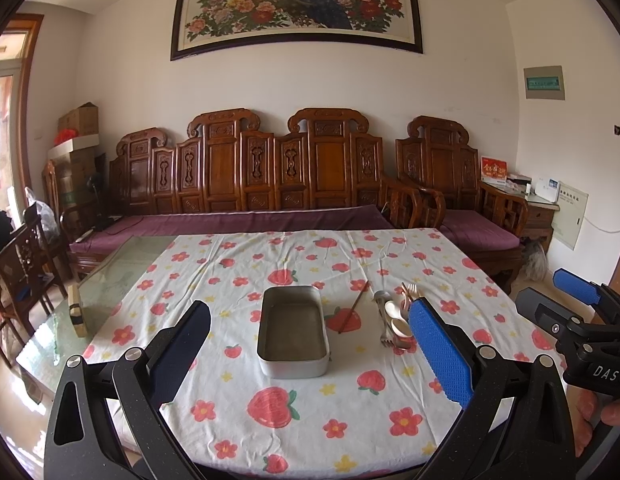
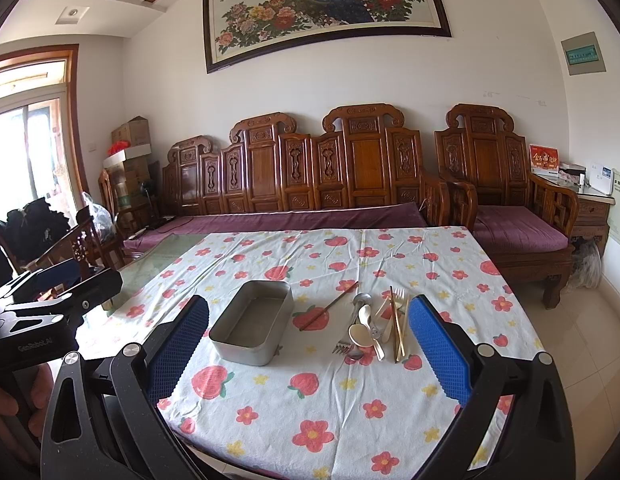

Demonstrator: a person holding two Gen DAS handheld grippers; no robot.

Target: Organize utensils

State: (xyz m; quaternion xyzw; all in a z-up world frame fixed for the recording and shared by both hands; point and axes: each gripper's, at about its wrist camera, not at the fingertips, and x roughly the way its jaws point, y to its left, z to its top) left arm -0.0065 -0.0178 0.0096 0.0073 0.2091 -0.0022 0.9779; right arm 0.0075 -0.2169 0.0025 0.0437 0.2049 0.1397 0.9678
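Centrally on the flowered cloth [image 2: 310, 400] over the surface sits a metal tin [image 2: 252, 326], open and bare inside. Just right of it lies a lone chopstick [image 2: 329, 306], and further right a loose pile of utensils [image 2: 374, 330]: forks, spoons, chopsticks, touching one another. Both the left gripper [image 1: 310, 344] and the right gripper [image 2: 310, 344] hover nearer the camera, fingers spread wide, holding nothing.
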